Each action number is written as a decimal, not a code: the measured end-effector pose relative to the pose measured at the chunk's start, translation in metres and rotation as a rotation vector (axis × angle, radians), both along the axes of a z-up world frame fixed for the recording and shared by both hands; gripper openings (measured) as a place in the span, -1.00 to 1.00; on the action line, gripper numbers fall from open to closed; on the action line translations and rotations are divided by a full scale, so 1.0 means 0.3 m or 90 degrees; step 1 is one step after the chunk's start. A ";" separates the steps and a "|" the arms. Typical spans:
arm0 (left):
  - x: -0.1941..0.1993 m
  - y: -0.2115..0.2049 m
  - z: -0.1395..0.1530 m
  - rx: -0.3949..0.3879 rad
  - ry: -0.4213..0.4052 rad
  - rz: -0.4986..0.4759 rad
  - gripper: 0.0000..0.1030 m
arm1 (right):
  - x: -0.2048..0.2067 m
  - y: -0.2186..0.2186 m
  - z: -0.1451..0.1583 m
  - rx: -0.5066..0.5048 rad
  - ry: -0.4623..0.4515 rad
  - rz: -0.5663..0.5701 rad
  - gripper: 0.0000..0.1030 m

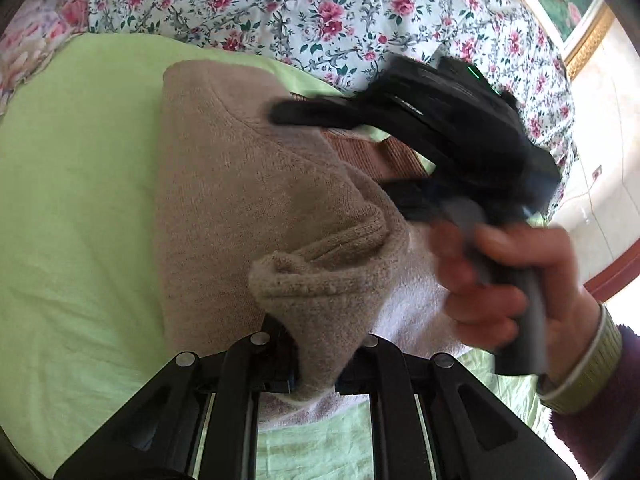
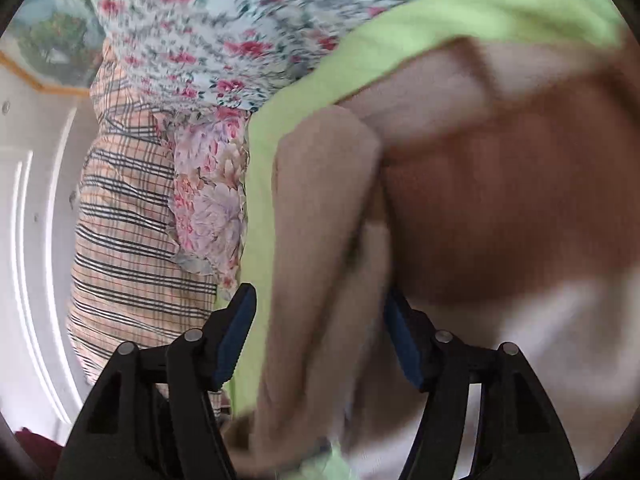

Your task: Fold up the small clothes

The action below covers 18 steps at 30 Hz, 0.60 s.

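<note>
A small beige knit sweater (image 1: 224, 200) with a brown ribbed part (image 1: 368, 152) lies on the light green sheet (image 1: 80, 200). My left gripper (image 1: 312, 380) is shut on a bunched beige fold of it, close to the camera. My right gripper (image 1: 280, 112) shows in the left wrist view above the sweater, blurred, held by a hand (image 1: 520, 280). In the right wrist view my right gripper (image 2: 320, 336) is open, its blue pads (image 2: 236, 336) on either side of a beige sleeve (image 2: 320, 240). The sweater's brown and white body (image 2: 520, 220) lies to the right, blurred.
A floral quilt (image 1: 320, 8) lies behind the green sheet. A plaid pillow (image 2: 128, 220) and a floral pillow (image 2: 212, 200) sit at the left in the right wrist view, with a white door (image 2: 32, 240) beyond. A white towel (image 1: 420, 312) lies under the sweater.
</note>
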<state>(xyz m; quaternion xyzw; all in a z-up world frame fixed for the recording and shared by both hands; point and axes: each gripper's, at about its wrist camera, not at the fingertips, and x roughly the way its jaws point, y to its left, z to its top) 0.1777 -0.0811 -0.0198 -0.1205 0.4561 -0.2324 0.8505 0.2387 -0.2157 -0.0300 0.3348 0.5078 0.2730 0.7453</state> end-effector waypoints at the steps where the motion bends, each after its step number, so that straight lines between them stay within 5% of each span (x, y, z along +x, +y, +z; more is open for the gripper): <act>1: 0.001 -0.003 0.009 0.006 -0.002 -0.002 -0.80 | 0.024 0.022 0.016 -0.018 -0.011 0.000 -0.17; 2: 0.000 -0.007 0.017 0.012 -0.007 -0.005 -0.80 | 0.037 0.024 0.029 -0.021 -0.017 -0.001 -0.56; 3: 0.001 -0.012 0.033 0.017 -0.013 -0.007 -0.80 | 0.043 0.023 0.061 -0.028 -0.033 -0.004 -0.64; 8: -0.017 -0.069 0.115 -0.021 -0.036 -0.046 -0.80 | -0.080 -0.059 0.258 -0.102 -0.140 -0.001 -0.67; 11: -0.027 -0.187 0.127 -0.027 -0.042 -0.086 -0.80 | -0.166 -0.192 0.298 -0.145 -0.154 -0.023 -0.67; 18: 0.009 -0.509 -0.004 -0.007 0.000 -0.177 -0.79 | -0.277 -0.511 0.151 -0.200 -0.084 -0.110 -0.67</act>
